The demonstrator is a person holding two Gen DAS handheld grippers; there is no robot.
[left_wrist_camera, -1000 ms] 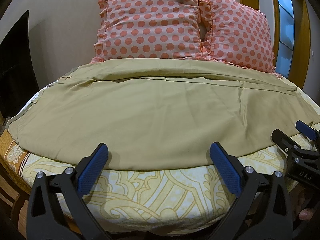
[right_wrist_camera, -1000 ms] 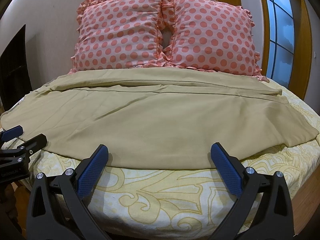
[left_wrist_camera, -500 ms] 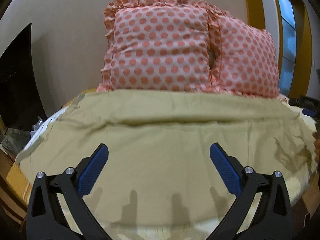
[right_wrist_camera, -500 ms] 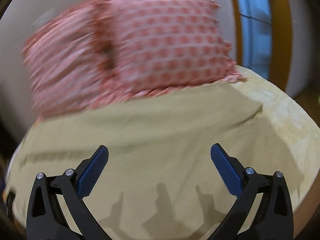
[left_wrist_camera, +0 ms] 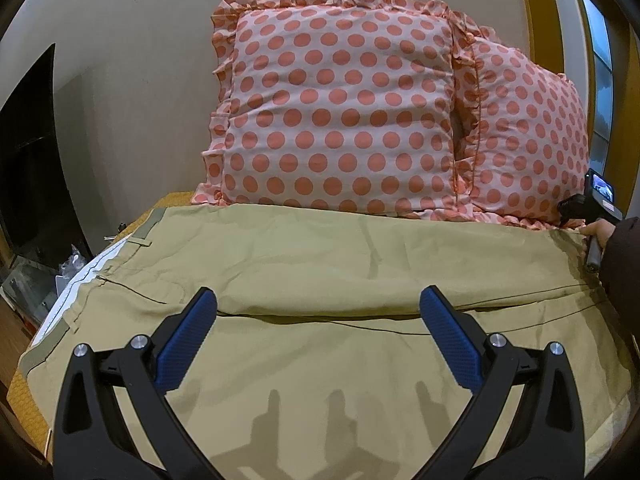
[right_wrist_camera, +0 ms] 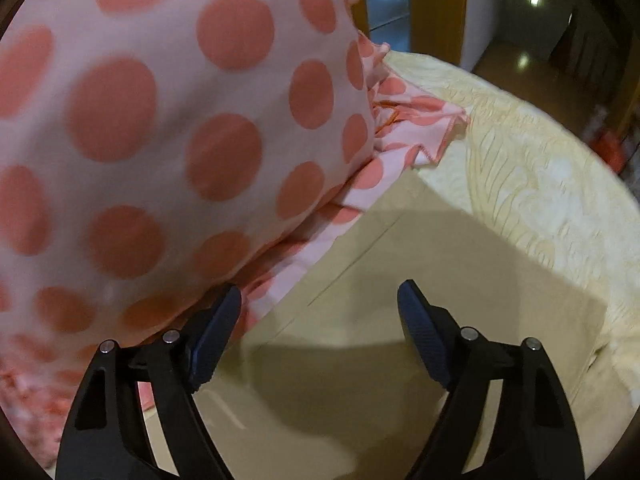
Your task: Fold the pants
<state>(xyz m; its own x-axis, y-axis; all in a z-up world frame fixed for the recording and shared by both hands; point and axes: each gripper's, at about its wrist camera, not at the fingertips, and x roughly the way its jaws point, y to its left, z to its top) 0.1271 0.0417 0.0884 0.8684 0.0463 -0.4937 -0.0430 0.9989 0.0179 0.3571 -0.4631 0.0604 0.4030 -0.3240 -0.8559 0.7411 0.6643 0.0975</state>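
Khaki pants [left_wrist_camera: 320,260] lie spread sideways across the bed, waistband [left_wrist_camera: 60,332] at the left, legs running right. My left gripper [left_wrist_camera: 318,312] is open above the pants' middle, empty. My right gripper [right_wrist_camera: 320,304] is open and empty over the far leg end [right_wrist_camera: 400,300], close to a polka-dot pillow [right_wrist_camera: 140,120]. In the left wrist view the right gripper's body [left_wrist_camera: 592,208] and the hand holding it show at the far right edge of the pants.
Two pink polka-dot pillows [left_wrist_camera: 340,120] stand against the wall behind the pants. The yellow patterned bedsheet [right_wrist_camera: 540,180] shows at the right. A dark cabinet [left_wrist_camera: 28,160] stands left of the bed. A window frame [left_wrist_camera: 548,20] is at the right.
Both grippers have moved forward from the bed's near edge over the pants. The right one swung right and far, up to the leg end beside the pillow.
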